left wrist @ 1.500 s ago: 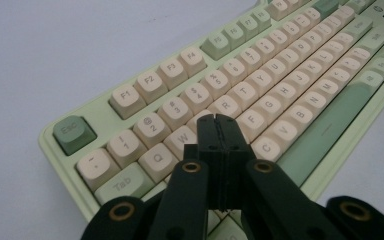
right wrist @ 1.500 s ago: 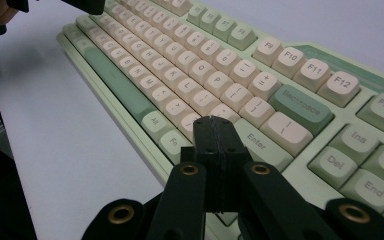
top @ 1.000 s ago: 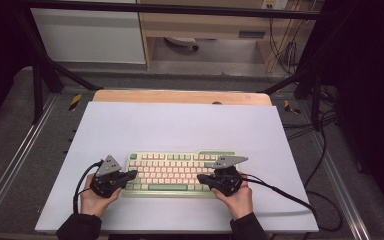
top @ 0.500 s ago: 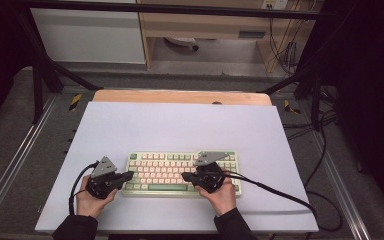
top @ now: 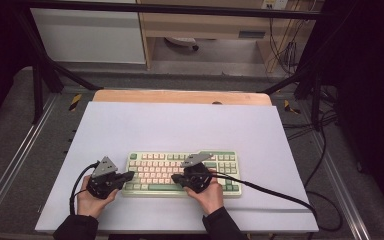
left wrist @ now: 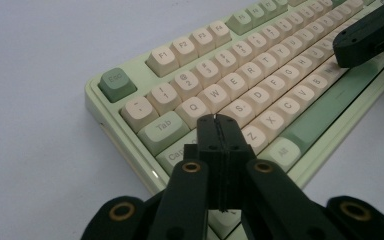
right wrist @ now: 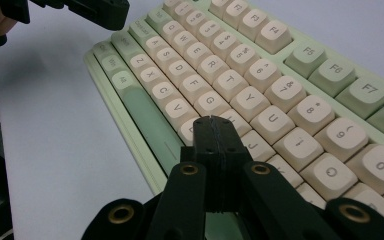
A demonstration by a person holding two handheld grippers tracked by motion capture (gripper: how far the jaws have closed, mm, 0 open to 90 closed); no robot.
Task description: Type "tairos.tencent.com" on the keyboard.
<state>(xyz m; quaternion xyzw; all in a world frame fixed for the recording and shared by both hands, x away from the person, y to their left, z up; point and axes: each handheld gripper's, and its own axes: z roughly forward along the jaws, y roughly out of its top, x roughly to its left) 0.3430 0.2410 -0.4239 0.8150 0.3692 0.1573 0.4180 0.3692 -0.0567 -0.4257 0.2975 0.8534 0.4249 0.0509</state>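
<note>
Left gripper view: closed left tongs (left wrist: pixel 219 120) hide keyboard (left wrist: pixel 260 75) keys; right tongs (right wrist: pixel 213 121) closed too.

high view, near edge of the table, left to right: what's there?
Left hand → left gripper, jaws shut, at the keyboard's left end → right gripper, jaws shut, over the keys → its cable trailing off right.
</note>
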